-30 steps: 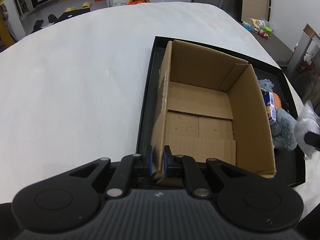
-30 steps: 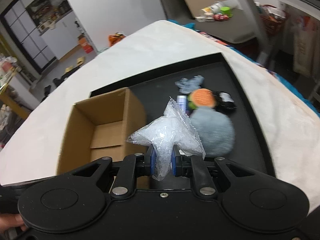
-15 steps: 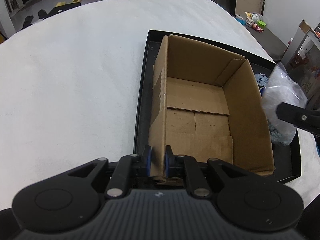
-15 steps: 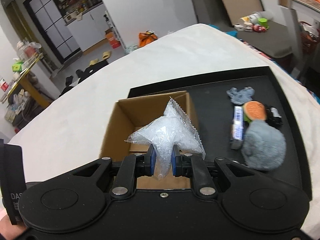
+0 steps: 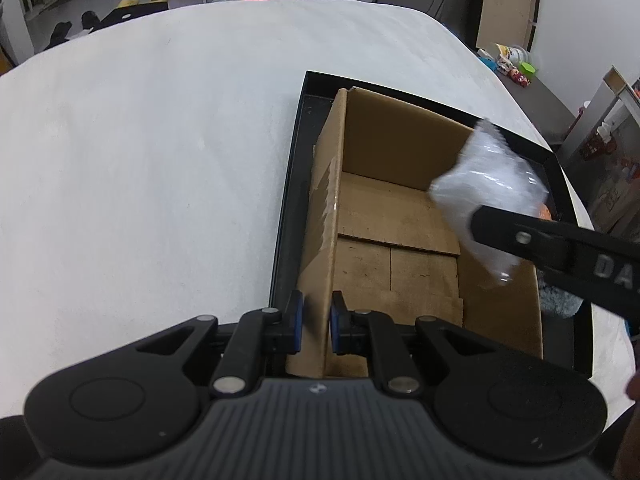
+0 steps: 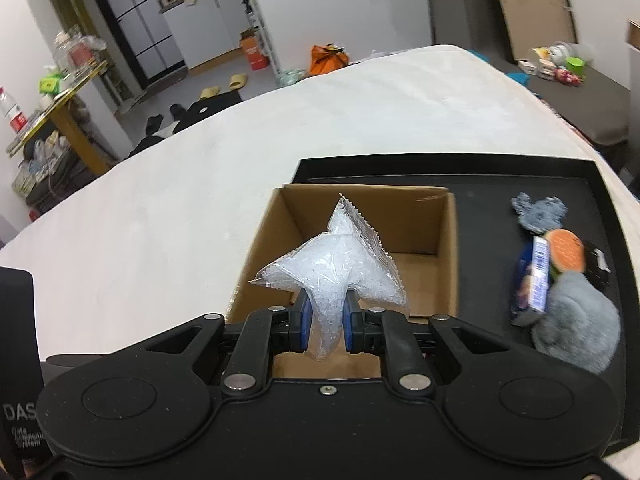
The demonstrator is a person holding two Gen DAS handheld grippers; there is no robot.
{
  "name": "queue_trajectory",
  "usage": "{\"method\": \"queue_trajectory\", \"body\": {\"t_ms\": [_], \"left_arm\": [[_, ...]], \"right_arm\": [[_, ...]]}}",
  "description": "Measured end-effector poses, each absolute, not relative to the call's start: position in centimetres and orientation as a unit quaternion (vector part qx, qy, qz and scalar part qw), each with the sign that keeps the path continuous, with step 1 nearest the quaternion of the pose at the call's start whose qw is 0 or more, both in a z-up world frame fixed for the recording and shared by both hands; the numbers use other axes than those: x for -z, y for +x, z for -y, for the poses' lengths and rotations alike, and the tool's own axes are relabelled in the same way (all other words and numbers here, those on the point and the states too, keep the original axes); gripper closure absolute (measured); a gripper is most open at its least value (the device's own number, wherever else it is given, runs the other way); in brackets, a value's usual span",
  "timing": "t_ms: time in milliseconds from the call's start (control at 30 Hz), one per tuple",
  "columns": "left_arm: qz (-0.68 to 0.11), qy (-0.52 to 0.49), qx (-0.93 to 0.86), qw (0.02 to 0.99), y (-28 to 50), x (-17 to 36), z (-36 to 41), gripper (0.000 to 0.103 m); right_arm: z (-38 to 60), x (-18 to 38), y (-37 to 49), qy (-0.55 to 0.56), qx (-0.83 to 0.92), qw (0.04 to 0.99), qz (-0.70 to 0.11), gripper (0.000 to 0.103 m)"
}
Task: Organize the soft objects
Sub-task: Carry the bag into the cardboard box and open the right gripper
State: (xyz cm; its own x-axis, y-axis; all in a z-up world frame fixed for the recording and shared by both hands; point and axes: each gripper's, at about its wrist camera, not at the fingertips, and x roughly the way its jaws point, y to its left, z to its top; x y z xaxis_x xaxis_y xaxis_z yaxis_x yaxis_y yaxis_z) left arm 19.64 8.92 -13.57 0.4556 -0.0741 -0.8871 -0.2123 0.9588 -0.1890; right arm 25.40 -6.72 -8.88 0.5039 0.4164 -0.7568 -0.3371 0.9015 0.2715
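Note:
An open cardboard box stands in a black tray on a white table. My left gripper is shut on the box's near left wall. My right gripper is shut on a clear plastic bag of white beads and holds it above the open box. The bag also shows in the left wrist view, over the box's right side. A grey plush, an orange-topped toy, a blue-white packet and a small grey knit piece lie in the tray right of the box.
The white table spreads wide to the left and behind the tray. The tray's rim surrounds the box and toys. Room clutter, shelves and shoes lie on the floor beyond the table.
My right gripper has carried the bead bag leftward from beside the box to above its opening. My left gripper keeps its hold on the box wall.

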Motion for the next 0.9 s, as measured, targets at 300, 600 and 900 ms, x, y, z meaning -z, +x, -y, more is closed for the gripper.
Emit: {"method": "queue_trajectory", "body": {"t_ms": [300, 600, 900], "left_arm": [[-0.522, -0.172, -0.045, 0.834, 19.4, 13.7, -9.9, 0.091], [-0.525, -0.171, -0.038, 0.833, 19.8, 13.6, -10.2, 0.091], [-0.523, -0.138, -0.044, 0.84, 19.7, 12.6, -8.9, 0.087]], "right_arm": [[5.2, 8.6, 25.8, 0.047, -0.237, 0.865, -0.44, 0.059], [7.7, 8.5, 25.3, 0.082, -0.221, 0.862, -0.449, 0.058], [12.0, 8.0, 24.4, 0.096, -0.182, 0.88, -0.429, 0.053]]}}
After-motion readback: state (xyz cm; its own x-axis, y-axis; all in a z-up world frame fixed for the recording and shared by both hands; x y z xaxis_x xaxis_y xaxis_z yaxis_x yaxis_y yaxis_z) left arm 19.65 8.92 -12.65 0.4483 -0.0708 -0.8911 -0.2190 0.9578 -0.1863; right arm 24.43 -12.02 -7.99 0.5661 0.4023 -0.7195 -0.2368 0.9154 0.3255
